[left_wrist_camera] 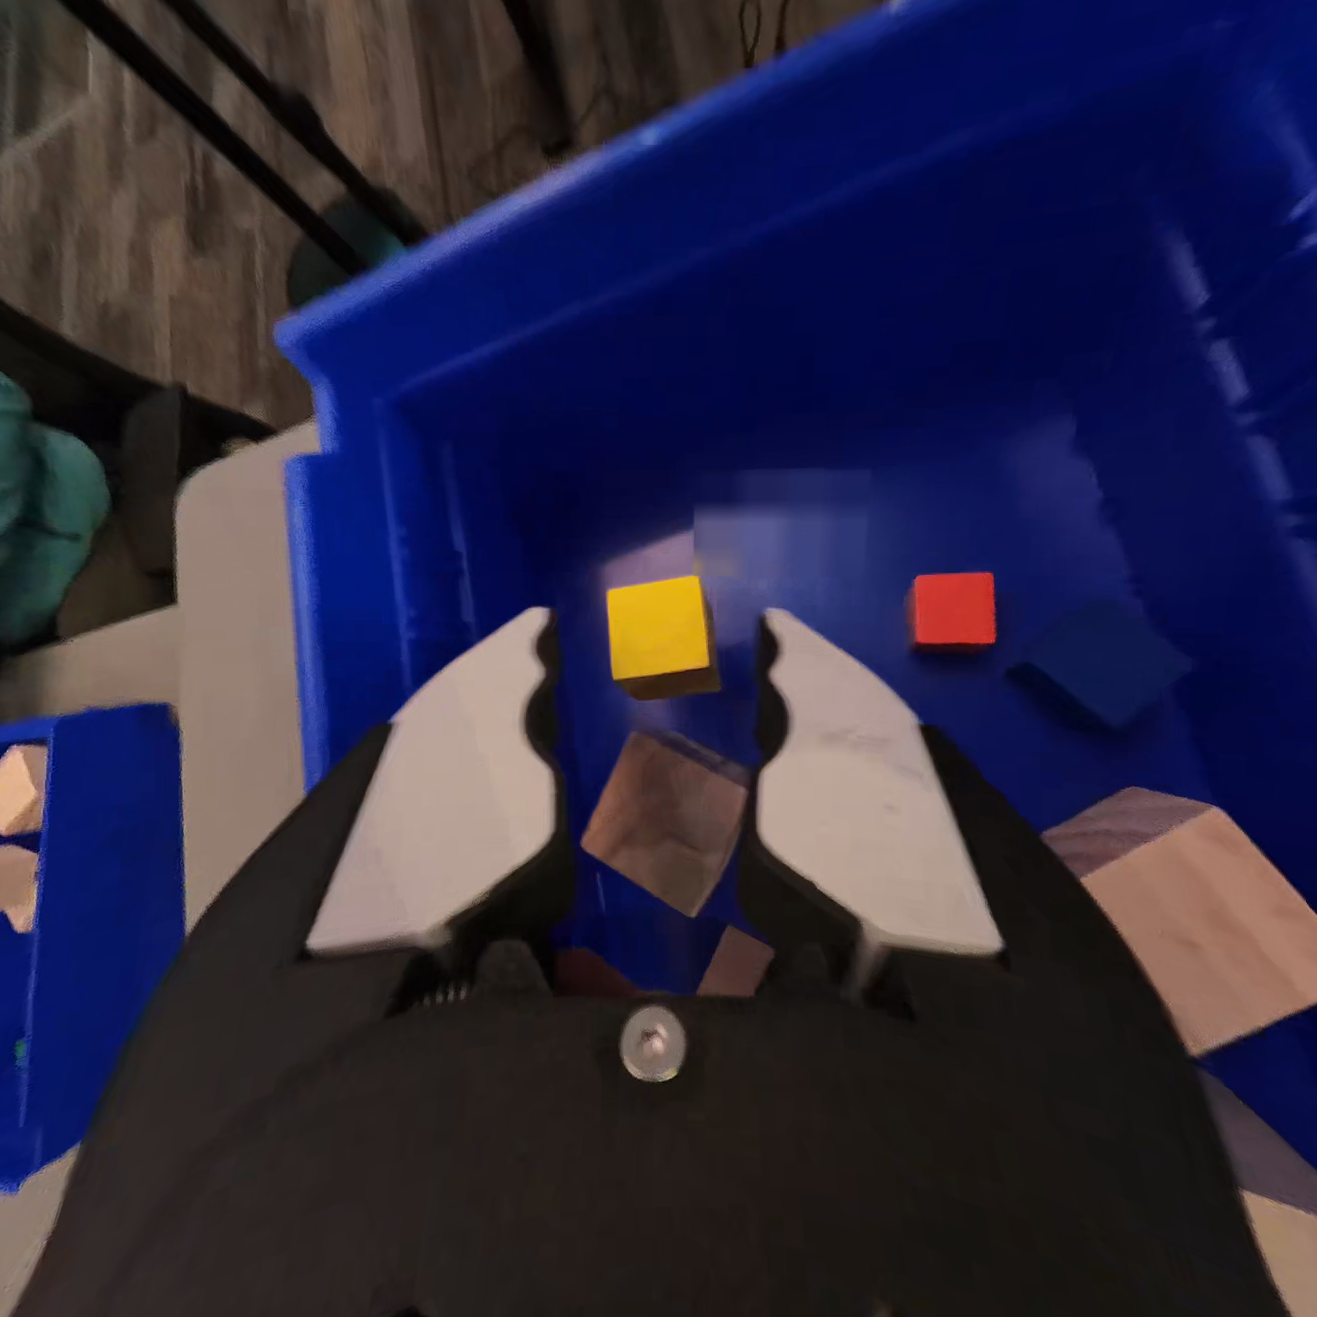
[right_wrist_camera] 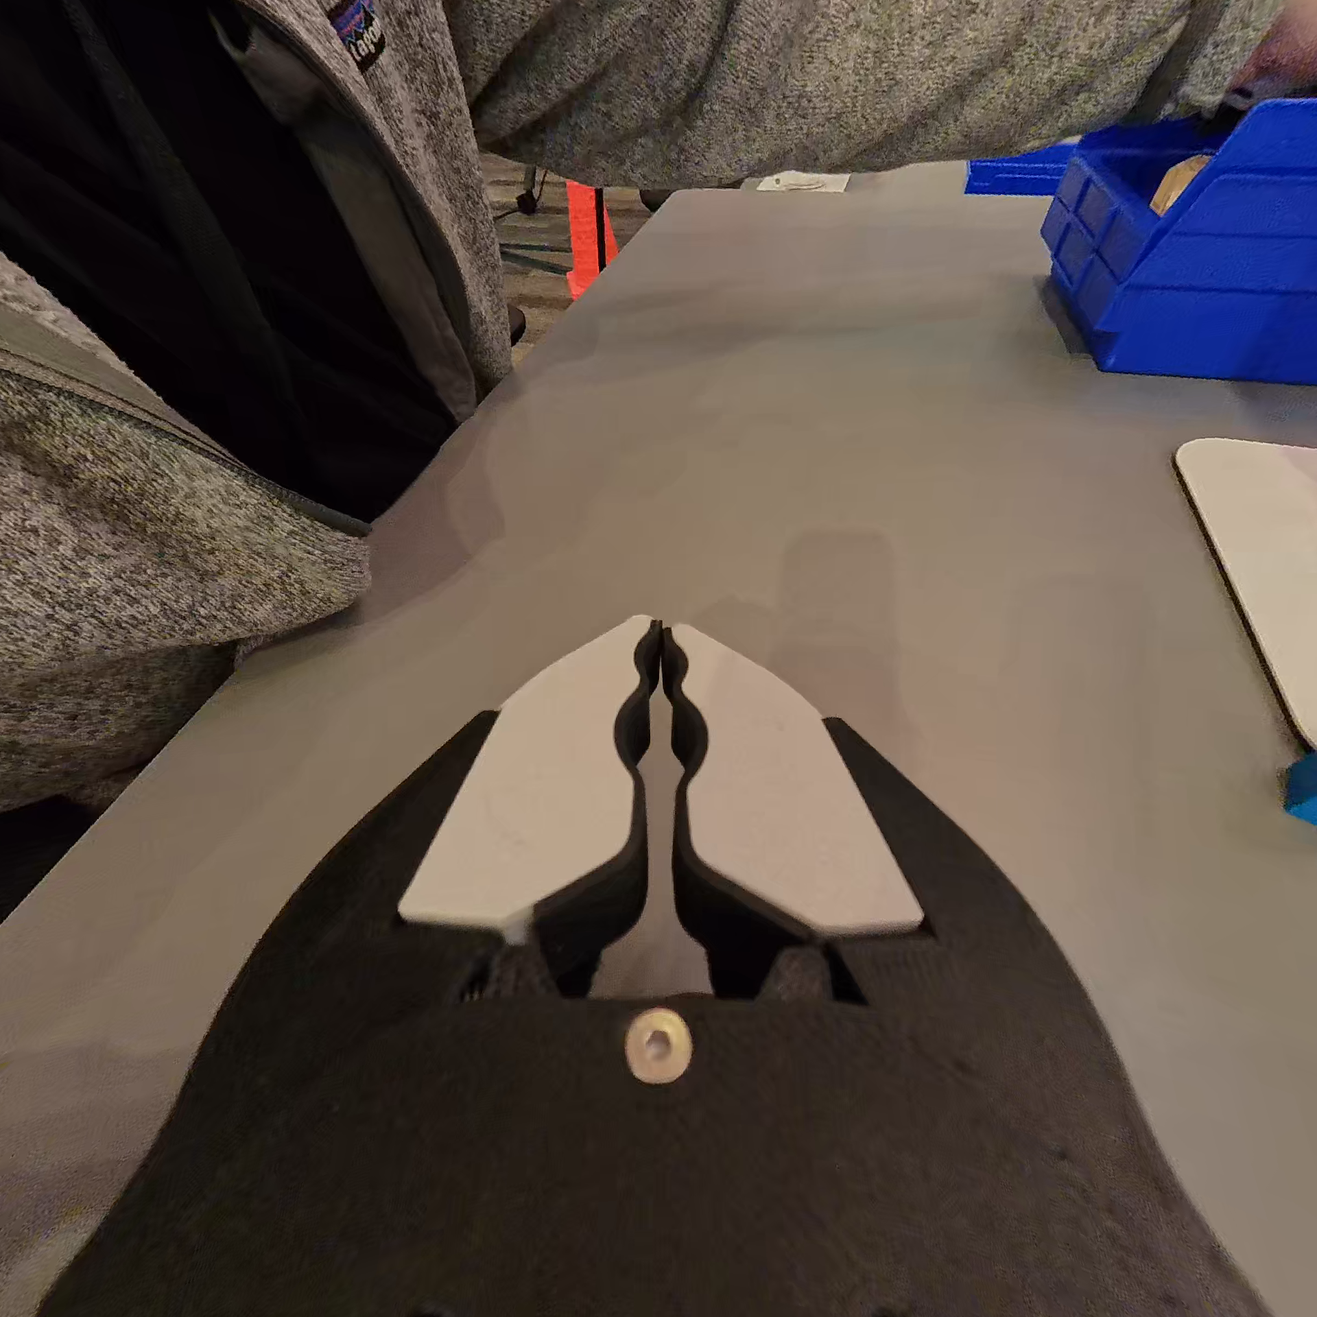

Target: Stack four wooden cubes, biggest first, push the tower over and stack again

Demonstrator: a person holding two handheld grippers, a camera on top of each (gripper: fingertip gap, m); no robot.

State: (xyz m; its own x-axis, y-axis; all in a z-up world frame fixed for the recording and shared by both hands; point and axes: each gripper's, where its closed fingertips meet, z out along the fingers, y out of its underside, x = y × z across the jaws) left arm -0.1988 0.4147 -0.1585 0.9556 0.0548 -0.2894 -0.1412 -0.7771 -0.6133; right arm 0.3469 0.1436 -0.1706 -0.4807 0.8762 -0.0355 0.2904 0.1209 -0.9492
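Cubes lay loose in a blue bin [left_wrist_camera: 855,299]; nothing was seen stacked, so the task was judged at its start, with picking, four placements, the push and the restack all left.

Left wrist view, from the left: a second, smaller blue bin [left_wrist_camera: 107,855] holding pale wood pieces was seen at the edge, on the grey table [left_wrist_camera: 228,570]. The left gripper [left_wrist_camera: 656,627] was held over the big bin with its tongs apart, nothing between them. A yellow cube [left_wrist_camera: 659,627] was framed in the gap, lower down on the bin floor; contact could not be told and looked unlikely. Below it a bare wood cube [left_wrist_camera: 663,827] was seen tilted on a corner. Further right a red cube [left_wrist_camera: 953,609] lay flat, then a dark blue cube [left_wrist_camera: 1101,663], near each other. A large bare wood cube [left_wrist_camera: 1176,926] sat at the right edge; it was judged the biggest, so likely first to go. The picture was motion-blurred.

Right wrist view: a grey fleece sleeve [right_wrist_camera: 142,534] was seen at left. The right gripper [right_wrist_camera: 659,627] was parked low over bare table, tongs together, empty. A pale mat [right_wrist_camera: 1261,556] with rounded corner lay at the right.

Painted cubes looked smooth and sharp-edged; bare ones matte. Bins were glossy ribbed plastic.
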